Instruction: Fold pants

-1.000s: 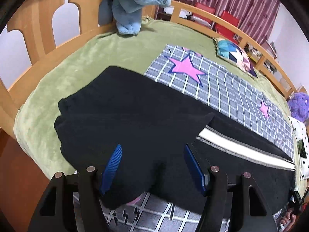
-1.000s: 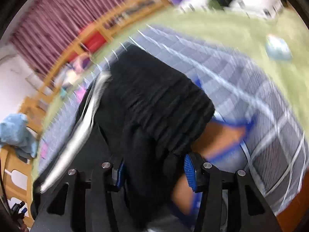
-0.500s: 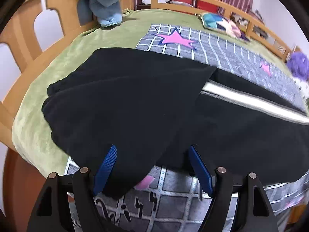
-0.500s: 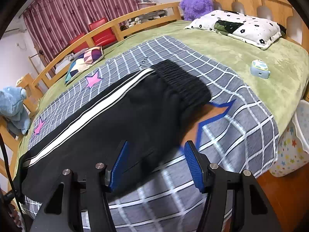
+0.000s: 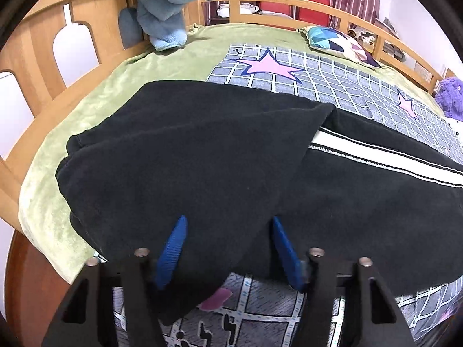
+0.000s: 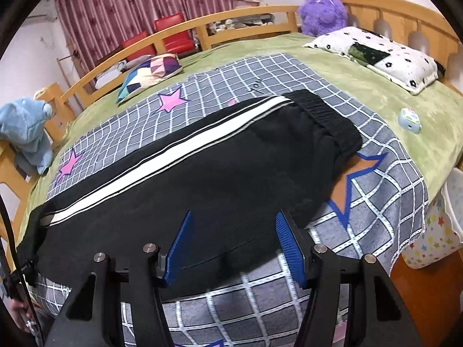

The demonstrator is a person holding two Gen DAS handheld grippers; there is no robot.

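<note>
Left claw (image 5: 227,248), at the bottom of our left wrist view, is closing around a folded corner of the black fleece pants with a white side stripe (image 5: 231,159); its blue pads do not yet press the cloth. We judge this corner is being taken for another fold. Our right claw (image 6: 231,243) stands apart over the pants' near edge, holding nothing. The pants lie lengthwise on the grey checked blanket with pink stars (image 6: 376,202), waistband at right. No writing is readable.
</note>
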